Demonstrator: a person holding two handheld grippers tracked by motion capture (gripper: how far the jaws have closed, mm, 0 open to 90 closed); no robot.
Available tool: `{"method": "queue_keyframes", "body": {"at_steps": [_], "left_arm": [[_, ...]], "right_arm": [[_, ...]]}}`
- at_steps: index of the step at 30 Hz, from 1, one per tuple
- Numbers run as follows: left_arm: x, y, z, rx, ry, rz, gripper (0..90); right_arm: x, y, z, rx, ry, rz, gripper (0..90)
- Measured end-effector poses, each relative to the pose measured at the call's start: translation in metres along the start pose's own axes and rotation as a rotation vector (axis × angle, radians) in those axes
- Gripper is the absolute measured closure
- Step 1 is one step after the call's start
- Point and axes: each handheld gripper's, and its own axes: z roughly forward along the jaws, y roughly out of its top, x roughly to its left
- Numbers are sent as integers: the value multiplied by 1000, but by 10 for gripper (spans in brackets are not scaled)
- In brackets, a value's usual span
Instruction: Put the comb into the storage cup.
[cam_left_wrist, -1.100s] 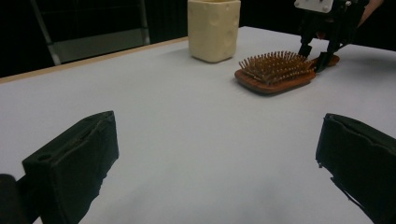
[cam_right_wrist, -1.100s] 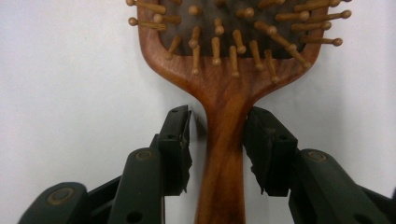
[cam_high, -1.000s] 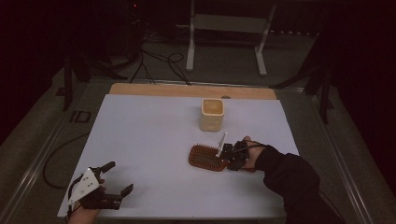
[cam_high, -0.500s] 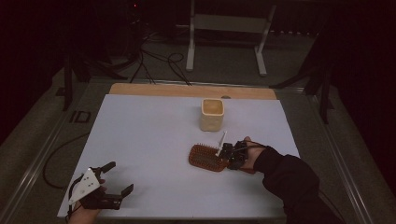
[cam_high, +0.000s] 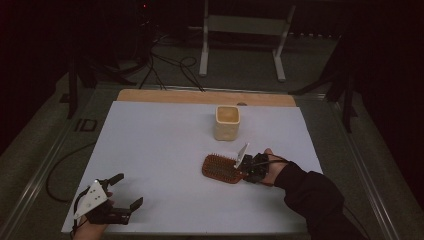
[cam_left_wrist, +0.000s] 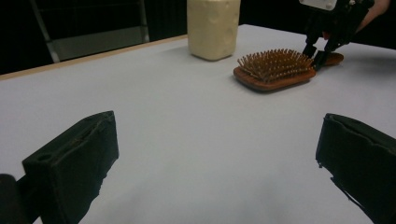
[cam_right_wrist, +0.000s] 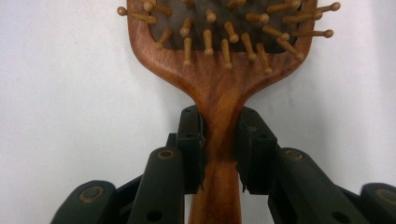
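From the high view I counted one wooden hairbrush (cam_high: 223, 168), one cream cup (cam_high: 227, 122) and two claws on the white desk (cam_high: 160, 145). The hairbrush lay bristles up right of the desk's middle, with the cup standing apart behind it. My right claw (cam_high: 248, 171) sat at the brush's handle end, and my left claw (cam_high: 120, 192) hovered spread at the near left corner, well apart from everything. In the left gripper view I saw its two black jaws standing wide with bare desk between them, the hairbrush (cam_left_wrist: 275, 70) and cup (cam_left_wrist: 213, 28) far off, and the right claw (cam_left_wrist: 321, 45) at the handle. In the right gripper view the right claw (cam_right_wrist: 219, 149) was pinching the one handle, both pads pressed against the wood just below the bristled head of the hairbrush (cam_right_wrist: 224, 70). Against the earlier frame, its jaws had just been closing onto that handle; brush, cup and left claw lay where they had been.
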Motion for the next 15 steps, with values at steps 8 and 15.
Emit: {"method": "queue_keyframes", "body": {"at_steps": [8,15], "left_arm": [[0,-1,0,4,1,1,0],[0,0,0,4,0,2,0]], "right_arm": [[4,-1,-3,-76,3,18,732],[11,1,-7,-157,-20,31,733]]}}
